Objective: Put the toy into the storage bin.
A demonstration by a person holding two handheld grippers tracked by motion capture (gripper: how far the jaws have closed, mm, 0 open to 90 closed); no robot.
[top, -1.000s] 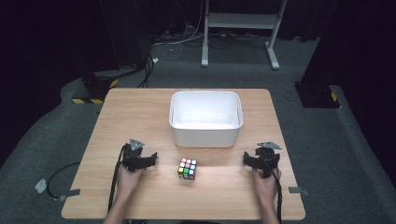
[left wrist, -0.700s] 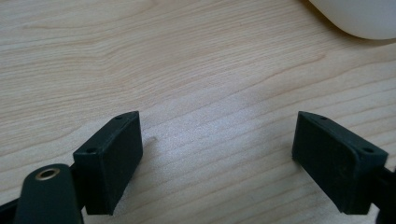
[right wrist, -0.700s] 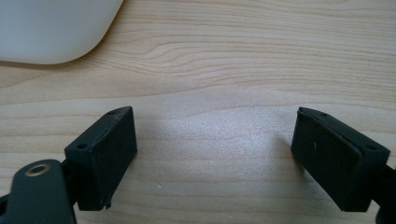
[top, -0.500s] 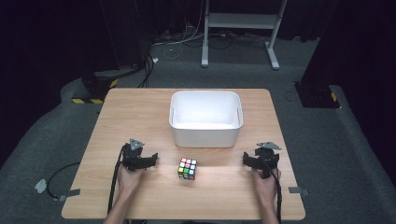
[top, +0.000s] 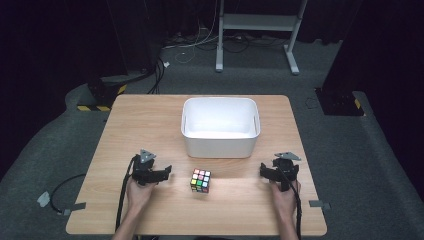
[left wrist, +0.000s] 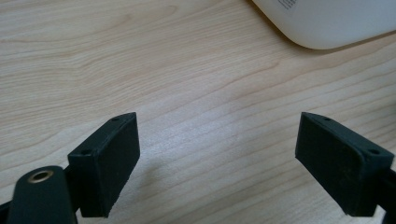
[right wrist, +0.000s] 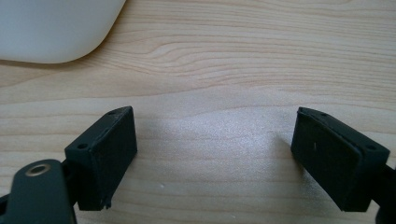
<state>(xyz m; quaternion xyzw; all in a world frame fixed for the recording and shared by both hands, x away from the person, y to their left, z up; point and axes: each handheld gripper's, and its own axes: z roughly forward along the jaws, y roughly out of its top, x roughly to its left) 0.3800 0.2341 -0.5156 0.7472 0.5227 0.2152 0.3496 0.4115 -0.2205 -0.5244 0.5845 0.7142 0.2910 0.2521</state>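
A multicoloured puzzle cube (top: 200,180) sits on the wooden table (top: 145,125), just in front of an empty white bin (top: 220,127). My left gripper (top: 167,171) rests on the table left of the cube, jaws pointing toward it, a short gap away. My right gripper (top: 263,171) lies farther off on the cube's right, pointing left. In the left gripper view the left gripper (left wrist: 229,163) is open over bare wood, with the bin's corner (left wrist: 327,23) ahead. The right gripper (right wrist: 224,158) is likewise open with nothing between its jaws, the bin (right wrist: 51,28) at upper left.
Both forearms come in over the table's near edge. Cables trail from each gripper off the front. Beyond the table lie grey floor, loose cables, a white metal stand (top: 257,30) and black equipment bases (top: 340,97) at both sides.
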